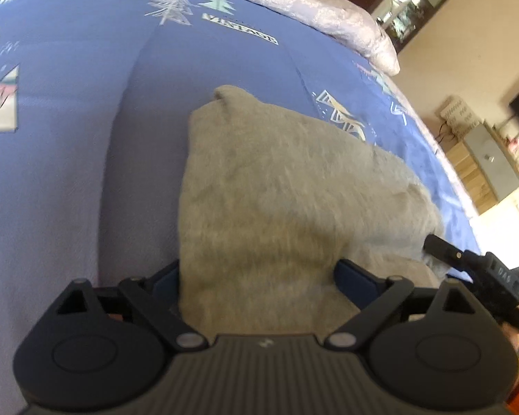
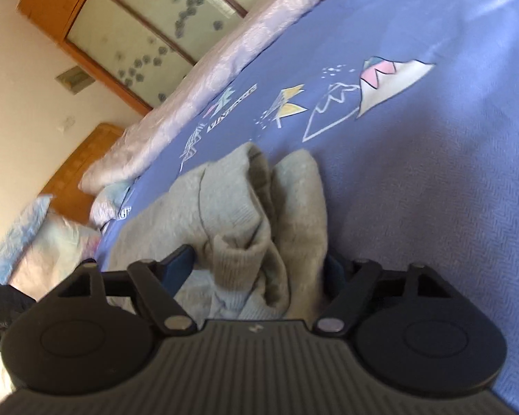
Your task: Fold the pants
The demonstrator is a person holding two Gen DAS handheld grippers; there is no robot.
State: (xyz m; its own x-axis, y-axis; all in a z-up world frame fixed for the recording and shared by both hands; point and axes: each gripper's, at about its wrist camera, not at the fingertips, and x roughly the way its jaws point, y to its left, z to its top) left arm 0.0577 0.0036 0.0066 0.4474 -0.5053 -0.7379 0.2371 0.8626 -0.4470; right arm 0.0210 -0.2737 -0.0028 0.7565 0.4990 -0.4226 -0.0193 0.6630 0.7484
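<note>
On the bed (image 1: 69,173), over the blue patterned cover, the grey pants (image 1: 276,190) lie bunched and partly folded, and both sets of fingers stand around them. The left gripper (image 1: 259,276) has its fingers (image 1: 353,276) wide apart with a flat stretch of the pants running up between them; whether the pads press the cloth I cannot tell, but it looks like a straddle rather than a pinch. The right gripper (image 2: 259,266) also has its fingers (image 2: 180,263) spread, with the rolled, ribbed edge of the pants heaped between them.

The risk, as I judge it, is on the right: several layers are piled there, so closing could catch only the top fold or grab the whole wad, and the fold would then come out crooked. On the left, the smooth cloth may slip free if the fingers close too shallowly, or the cover beneath may be caught with it.

The left gripper tips steeply down toward the pants; the right one comes in at a shallower slant and looks rolled to one side. From the left wrist view the right gripper shows just beside the pants' right edge.
</note>
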